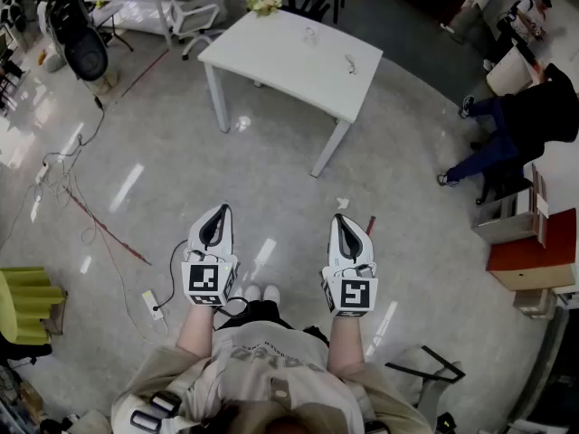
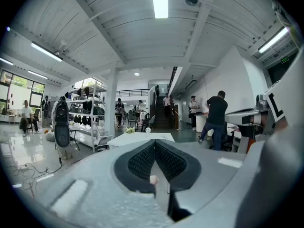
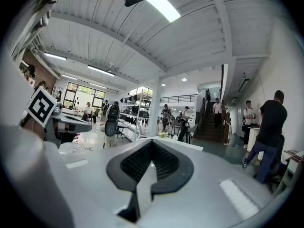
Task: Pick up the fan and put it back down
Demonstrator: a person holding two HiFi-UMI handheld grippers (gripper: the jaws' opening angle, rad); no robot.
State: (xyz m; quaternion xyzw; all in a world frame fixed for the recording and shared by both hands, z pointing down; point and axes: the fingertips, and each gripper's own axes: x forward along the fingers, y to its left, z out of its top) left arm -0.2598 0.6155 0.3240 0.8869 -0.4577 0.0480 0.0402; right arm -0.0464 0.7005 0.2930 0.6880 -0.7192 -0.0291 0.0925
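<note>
The fan (image 1: pixel 86 52) is black, with a round grille, and stands on the floor at the far left, well away from me. It also shows beside the shelves as the fan (image 2: pixel 61 127) in the left gripper view, and as the fan (image 3: pixel 112 122) in the right gripper view. My left gripper (image 1: pixel 215 215) and right gripper (image 1: pixel 346 224) are held side by side in front of my body, pointing roughly level toward a white table (image 1: pixel 271 48). Both are shut with nothing between the jaws, as the left gripper (image 2: pixel 154 144) and right gripper (image 3: pixel 152 144) show close up.
The white table carries flowers (image 1: pixel 263 4) and small items. Cables (image 1: pixel 63 170) and a power strip (image 1: pixel 152 304) lie on the floor at left. A seated person (image 1: pixel 534 116) and boxes (image 1: pixel 534 260) are at right. White chairs (image 1: pixel 190 7) stand behind the table.
</note>
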